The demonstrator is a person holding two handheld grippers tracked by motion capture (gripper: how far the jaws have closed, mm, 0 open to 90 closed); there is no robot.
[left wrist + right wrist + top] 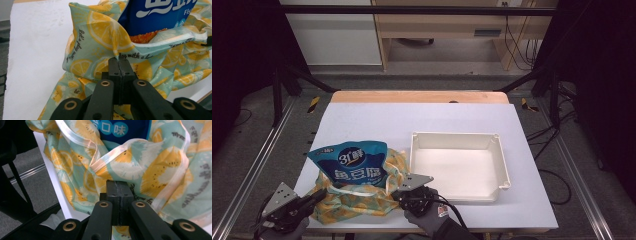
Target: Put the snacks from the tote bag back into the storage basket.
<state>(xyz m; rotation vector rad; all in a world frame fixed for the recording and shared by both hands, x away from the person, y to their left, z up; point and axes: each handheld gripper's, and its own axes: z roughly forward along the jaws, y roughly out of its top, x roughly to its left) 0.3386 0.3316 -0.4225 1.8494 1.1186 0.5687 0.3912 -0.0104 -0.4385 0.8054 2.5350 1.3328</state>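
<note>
Item 1, lemon-print bag (357, 197): a soft cloth bag lying at the near left of the white table (362, 125), its mouth gaping away from you. Item 2, blue snack packet (354, 167): standing partly out of that mouth, leaning back toward the far side; in the left gripper view its lower end (155, 15) sits down inside the cloth, so it is not yet free. Item 3, left gripper (314, 196): you have its jaws pressed together on a fold of the bag's rim, as the left gripper view shows (119, 61), with cloth bunched at the tips. Item 4, right gripper (398, 194): likewise pressed together and pinching the cloth just below the pale hem, seen close in the right gripper view (117, 185). You hold the 2 sides apart, most likely to keep the mouth wide so the packet can slide out. Item 5, white tray (504, 165): bare, just right of the bag, probably placed there to receive the packet. Risk, judged: thin cloth may slip from such narrow pinches if you pull the 2 sides unevenly.
</note>
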